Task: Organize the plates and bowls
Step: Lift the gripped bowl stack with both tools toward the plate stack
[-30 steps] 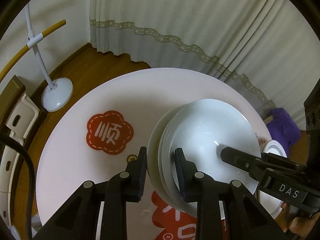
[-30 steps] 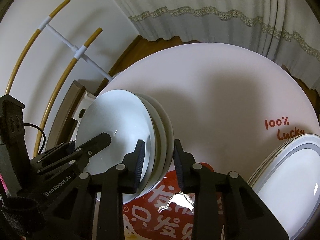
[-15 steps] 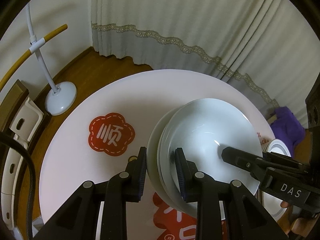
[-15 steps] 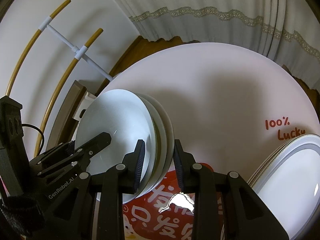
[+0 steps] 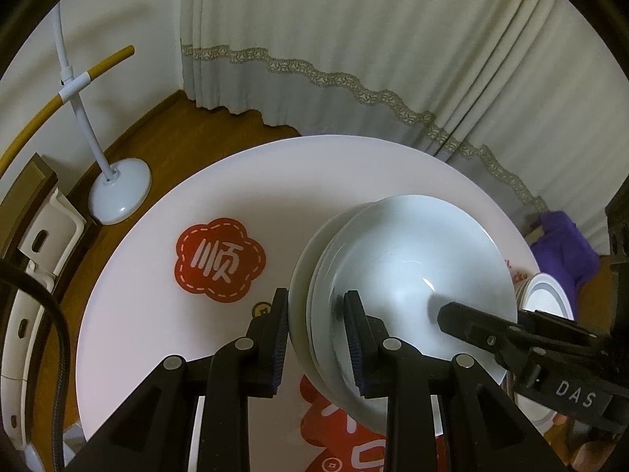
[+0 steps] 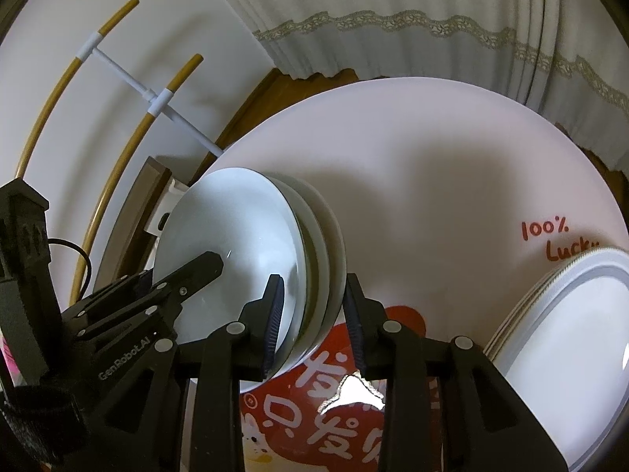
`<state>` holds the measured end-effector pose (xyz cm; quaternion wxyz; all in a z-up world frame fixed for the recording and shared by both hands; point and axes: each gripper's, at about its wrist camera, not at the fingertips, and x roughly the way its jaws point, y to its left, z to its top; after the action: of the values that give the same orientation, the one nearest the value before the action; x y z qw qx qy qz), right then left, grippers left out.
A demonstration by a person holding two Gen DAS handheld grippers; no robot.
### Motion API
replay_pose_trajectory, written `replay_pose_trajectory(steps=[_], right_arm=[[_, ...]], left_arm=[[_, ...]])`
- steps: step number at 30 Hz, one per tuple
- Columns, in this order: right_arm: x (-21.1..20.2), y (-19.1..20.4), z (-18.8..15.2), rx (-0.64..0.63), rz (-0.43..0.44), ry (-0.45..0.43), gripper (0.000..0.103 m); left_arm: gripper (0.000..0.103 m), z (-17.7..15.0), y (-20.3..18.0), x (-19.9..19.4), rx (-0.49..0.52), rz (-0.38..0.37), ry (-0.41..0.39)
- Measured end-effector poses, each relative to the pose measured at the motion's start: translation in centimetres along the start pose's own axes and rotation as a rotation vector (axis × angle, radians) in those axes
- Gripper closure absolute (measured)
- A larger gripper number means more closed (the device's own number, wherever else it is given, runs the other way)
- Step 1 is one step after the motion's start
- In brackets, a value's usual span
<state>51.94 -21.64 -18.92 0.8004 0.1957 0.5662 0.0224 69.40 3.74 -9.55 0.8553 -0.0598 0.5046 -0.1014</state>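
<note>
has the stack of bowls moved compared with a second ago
Yes. In the left wrist view the stack of bowls sits slightly nearer the curtain and farther from the red flower print.

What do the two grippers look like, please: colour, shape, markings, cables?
The left gripper and the right gripper are matte black, with angular linkage arms, silver rivets and ribbed dark-blue pads. White lettering reads "GenRobot.AI" and "DAS". A black cable trails beside the left one.

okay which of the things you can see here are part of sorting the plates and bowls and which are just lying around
Part of the job: stacked bowls clamped by left gripper and right gripper; plate stack.

Lying about: floor lamp, purple cloth, curtain.
</note>
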Motion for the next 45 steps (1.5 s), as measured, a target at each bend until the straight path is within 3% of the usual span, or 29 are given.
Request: replay_pose_trajectory(steps=[24,45], right_arm=[[0.0,-0.3,0.3,-0.010,0.009,0.007,0.073],[0.1,0.2,-0.1,-0.036,0.002,0.011,0.074]], left_arm=[[0.080,-0.1,1.7,0.5,-0.101,-0.085,0.029],[0.083,-0.3,0.7,0.0,-0.096,-0.050,0.016]])
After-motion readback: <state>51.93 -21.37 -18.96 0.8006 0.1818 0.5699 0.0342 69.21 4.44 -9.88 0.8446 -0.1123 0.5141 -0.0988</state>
